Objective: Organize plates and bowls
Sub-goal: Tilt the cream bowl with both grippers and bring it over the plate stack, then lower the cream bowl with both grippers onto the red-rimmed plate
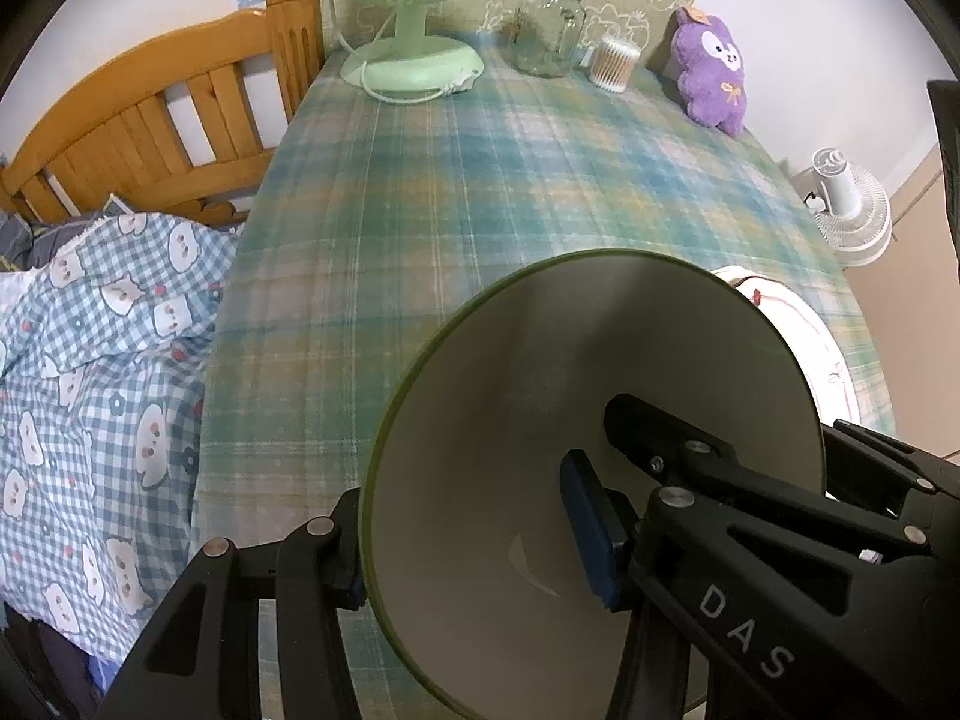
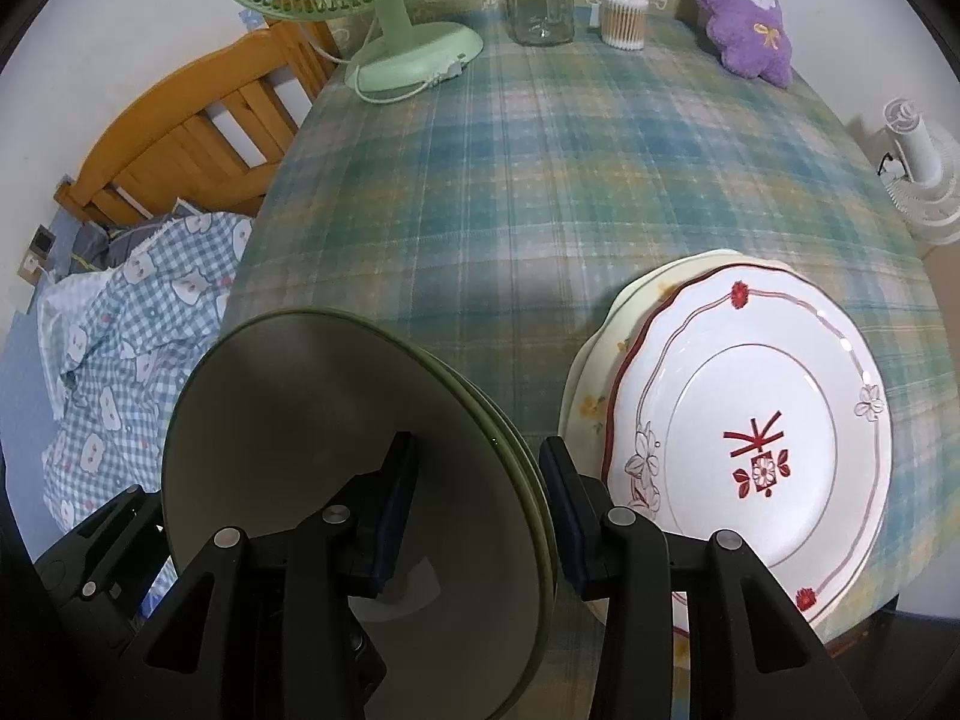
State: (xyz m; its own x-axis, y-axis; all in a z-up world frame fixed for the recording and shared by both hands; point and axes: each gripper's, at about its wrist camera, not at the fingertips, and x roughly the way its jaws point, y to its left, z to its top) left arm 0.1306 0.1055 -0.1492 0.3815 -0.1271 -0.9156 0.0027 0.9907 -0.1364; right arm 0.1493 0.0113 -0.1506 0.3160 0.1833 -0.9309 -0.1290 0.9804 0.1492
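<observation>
A green-rimmed plate with a grey-cream face is held tilted on edge above the table's near edge. My left gripper is shut on its rim, one pad on the face and one behind. My right gripper straddles the same plate's other rim, pads on both sides with a small gap on the right side. A white plate with red flower pattern lies on a cream plate at the table's near right; its rim shows in the left wrist view.
The table wears a blue-green plaid cloth. At its far edge stand a green fan, a glass jar, a tub of cotton swabs and a purple plush toy. A bed with checked bedding lies left. A white fan stands right.
</observation>
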